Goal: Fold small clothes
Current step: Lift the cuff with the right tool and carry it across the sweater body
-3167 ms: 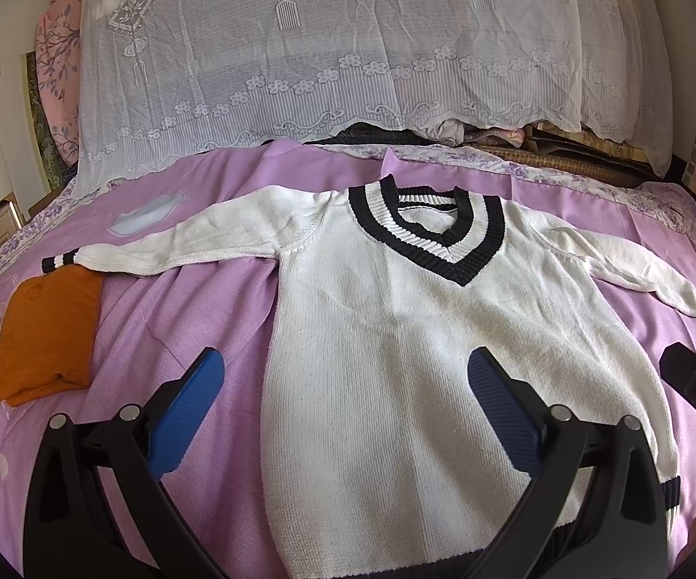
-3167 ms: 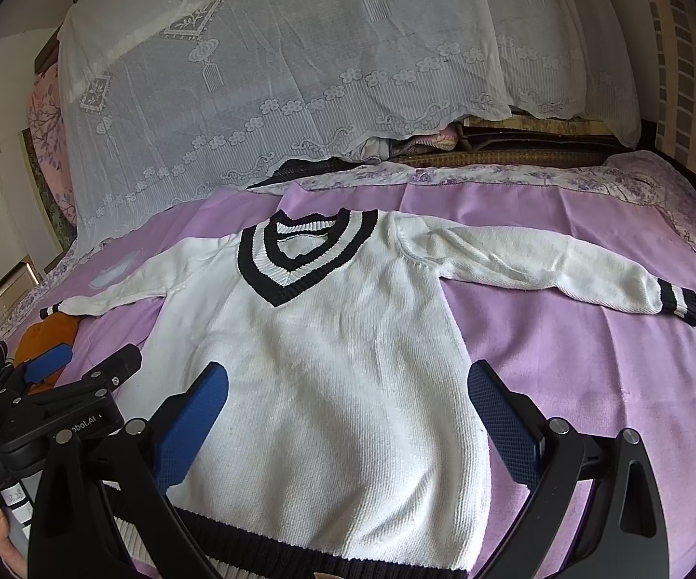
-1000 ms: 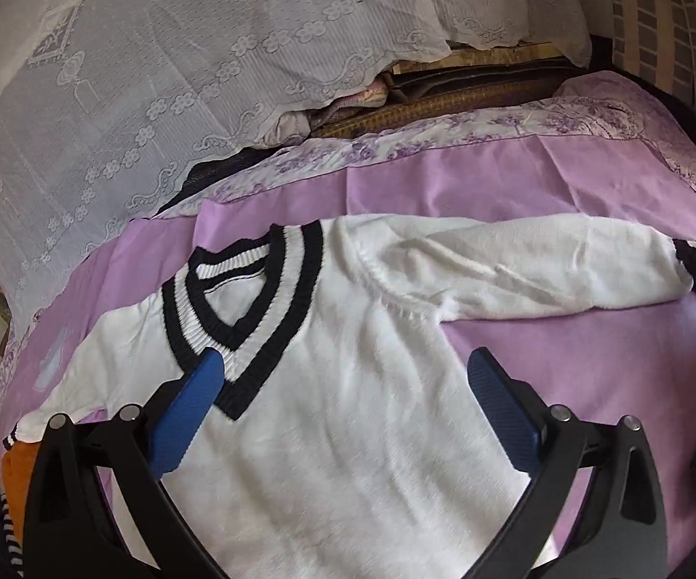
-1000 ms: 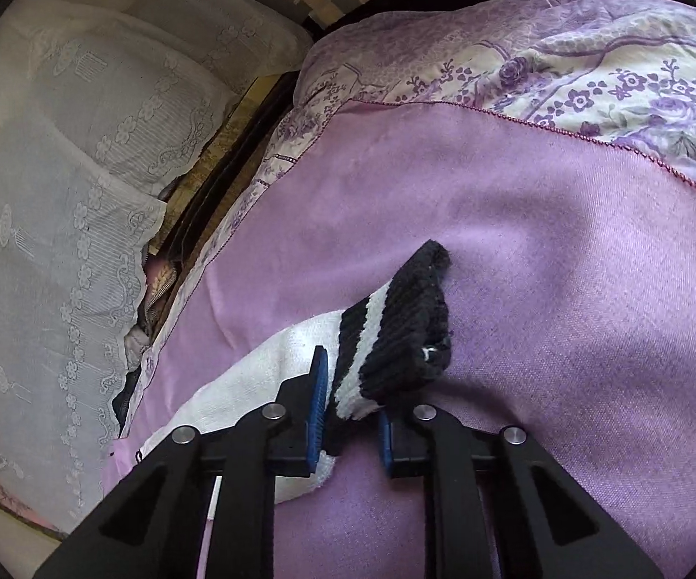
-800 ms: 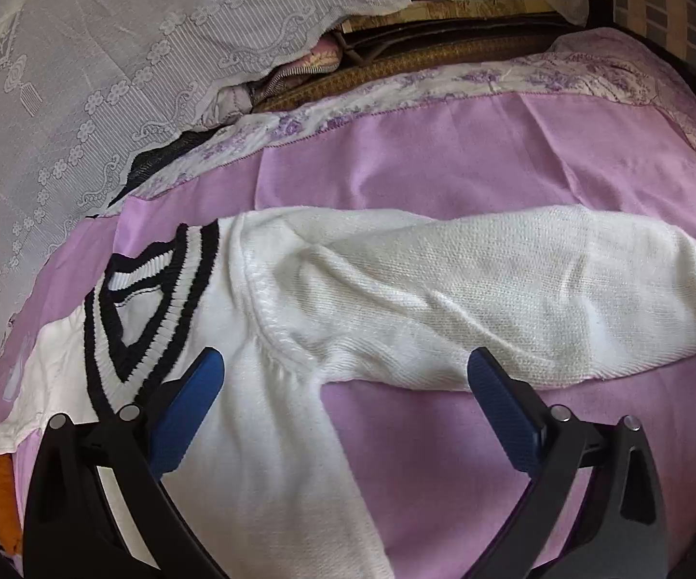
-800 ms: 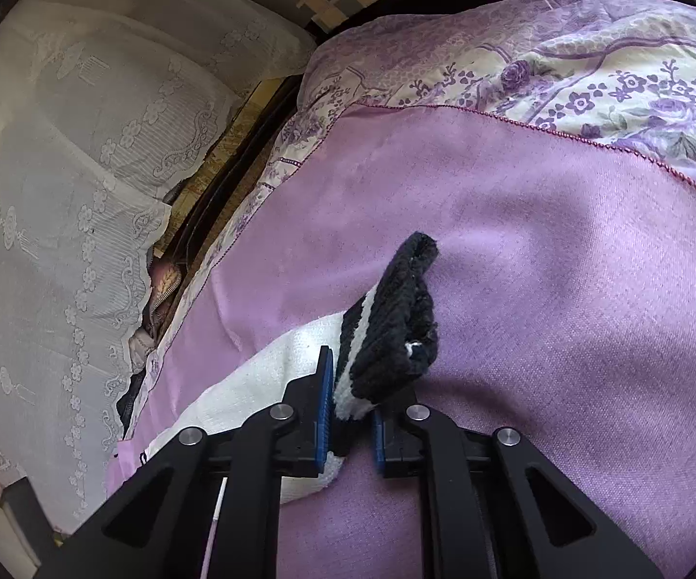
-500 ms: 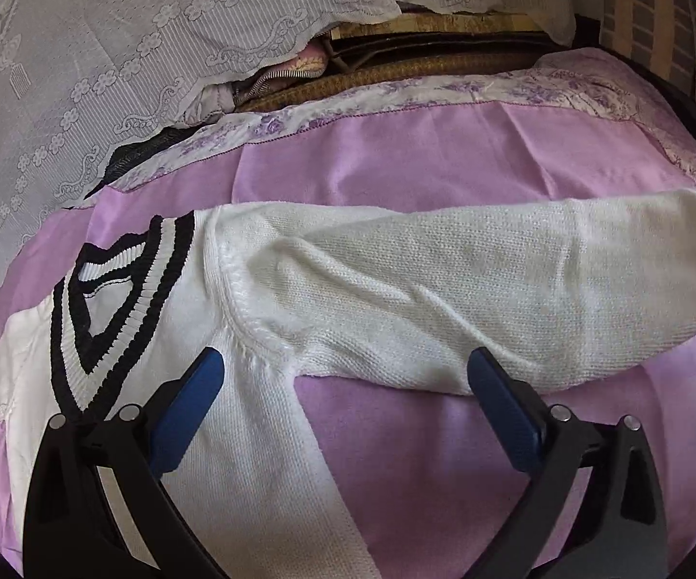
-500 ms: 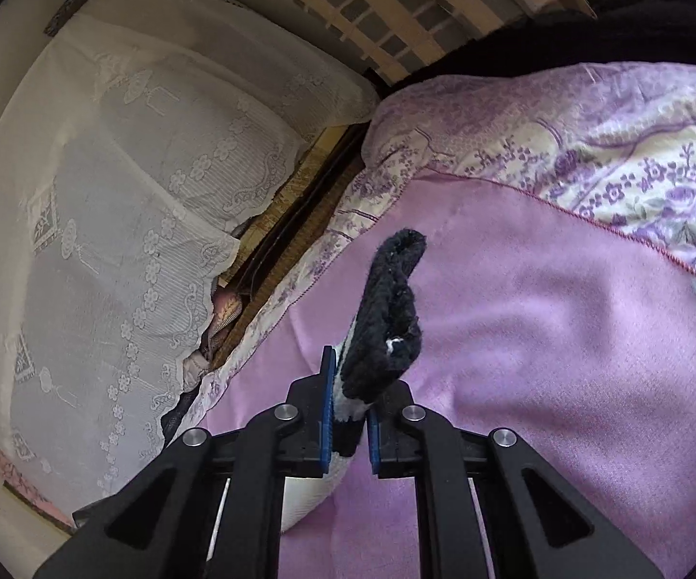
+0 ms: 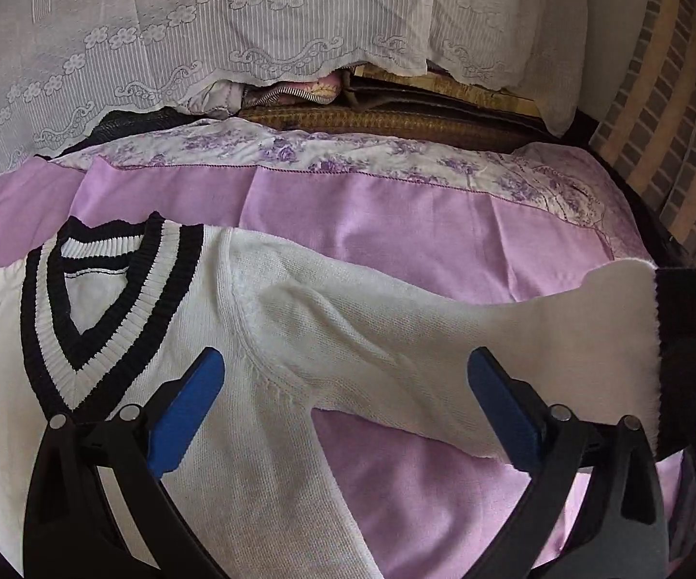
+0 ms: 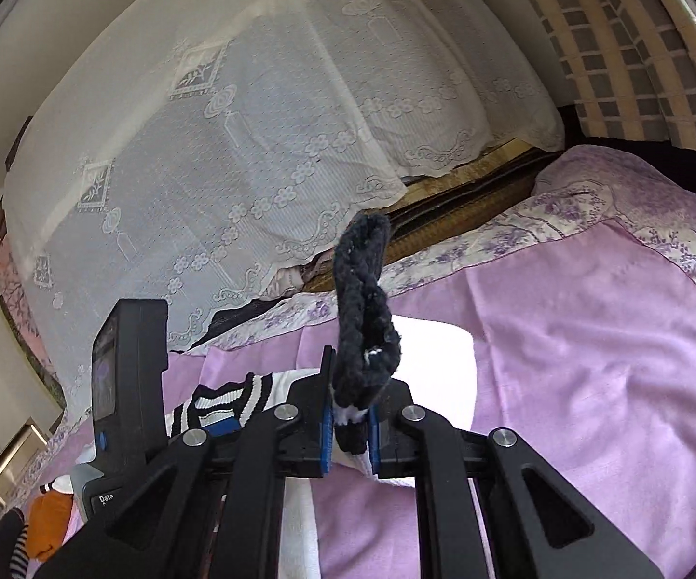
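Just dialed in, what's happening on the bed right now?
A person is folding a white sweater spread on the purple bedspread. The right gripper is shut on the sleeve's black-striped cuff, holding the sleeve up off the bed. The left gripper hovers open above the sleeve's shoulder end.

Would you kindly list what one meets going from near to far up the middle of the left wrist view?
White sweater → purple bedsheet → floral border → woven mat → lace cover.
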